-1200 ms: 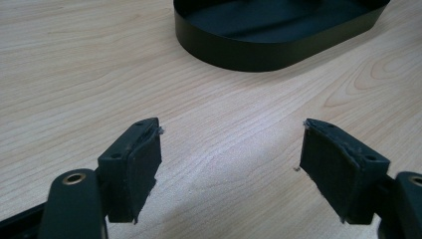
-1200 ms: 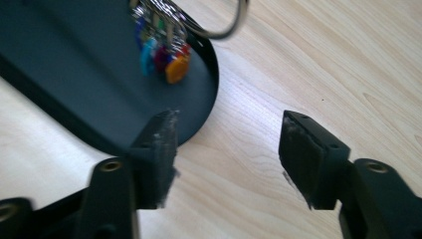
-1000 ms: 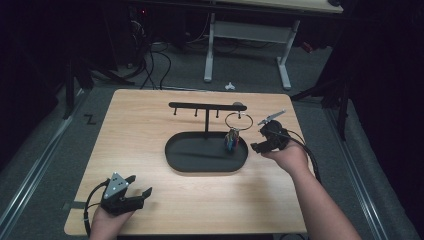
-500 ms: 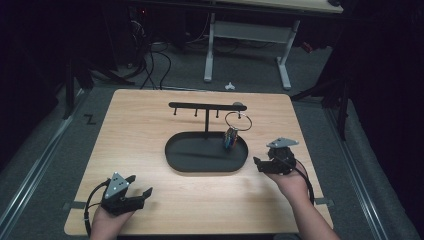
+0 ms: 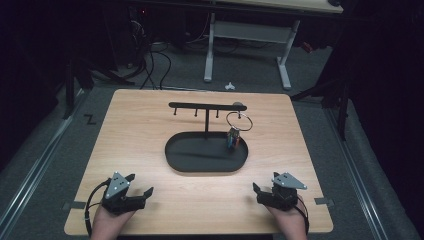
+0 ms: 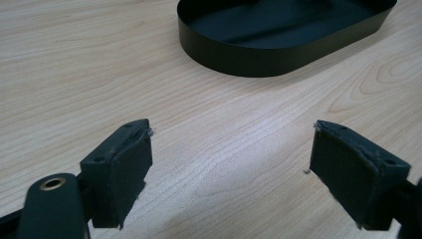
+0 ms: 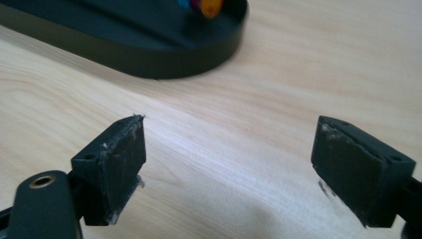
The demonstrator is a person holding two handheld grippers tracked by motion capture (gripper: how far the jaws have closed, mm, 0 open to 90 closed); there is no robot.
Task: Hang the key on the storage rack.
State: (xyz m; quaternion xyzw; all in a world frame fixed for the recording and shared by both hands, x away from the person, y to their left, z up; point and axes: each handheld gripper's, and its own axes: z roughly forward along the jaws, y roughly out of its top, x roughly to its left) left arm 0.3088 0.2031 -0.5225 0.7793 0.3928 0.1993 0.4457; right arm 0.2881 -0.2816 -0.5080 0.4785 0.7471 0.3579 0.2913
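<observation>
So my right tool [image 5: 263,192] sat low at the near right of the bench [image 5: 150,130], jaws just opened wide with nothing between them. Left tool [image 5: 136,190] was spread apart too, empty. The key ring [image 5: 238,121] hung off the rack's [image 5: 206,106] right end, tag dangling into the black tray [image 5: 175,157].

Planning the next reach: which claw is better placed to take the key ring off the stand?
Right, probably. The key ring hangs at the stand's right end, above the tray, on the side where the right claw rests open. The left claw sits farther away.
</observation>
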